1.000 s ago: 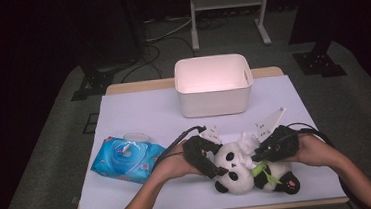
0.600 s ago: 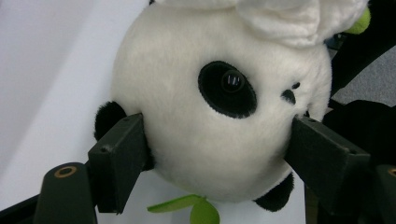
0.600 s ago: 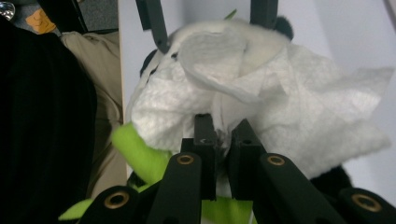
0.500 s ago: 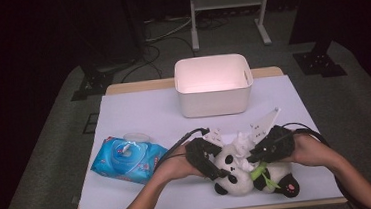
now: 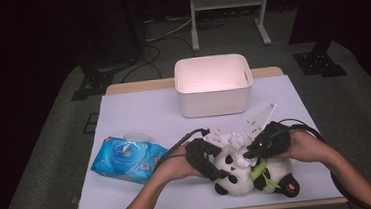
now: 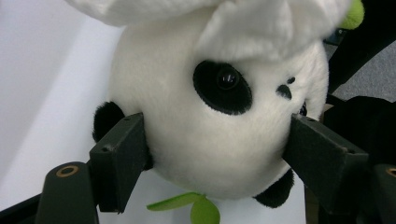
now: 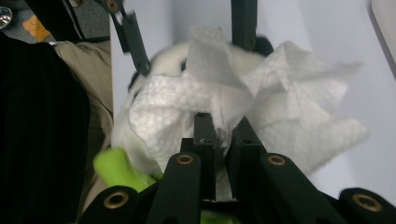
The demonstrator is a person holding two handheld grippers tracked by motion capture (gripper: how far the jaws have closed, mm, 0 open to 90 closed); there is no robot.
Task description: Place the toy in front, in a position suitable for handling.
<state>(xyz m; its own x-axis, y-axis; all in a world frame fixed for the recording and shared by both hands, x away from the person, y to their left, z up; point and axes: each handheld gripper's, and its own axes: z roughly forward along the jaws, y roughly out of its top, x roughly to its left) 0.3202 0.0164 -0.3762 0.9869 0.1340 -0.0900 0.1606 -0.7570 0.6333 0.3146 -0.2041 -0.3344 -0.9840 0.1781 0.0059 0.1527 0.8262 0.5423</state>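
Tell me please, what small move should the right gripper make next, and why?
Probably rub the wipe across the panda head. The right gripper pinches the wipe against it, and the left gripper braces the head from both sides.

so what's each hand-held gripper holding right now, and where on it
The left hand-held gripper clamps the plush panda by the sides of its head. The right hand-held gripper is shut on a crumpled white wipe, pinching a fold near its middle.
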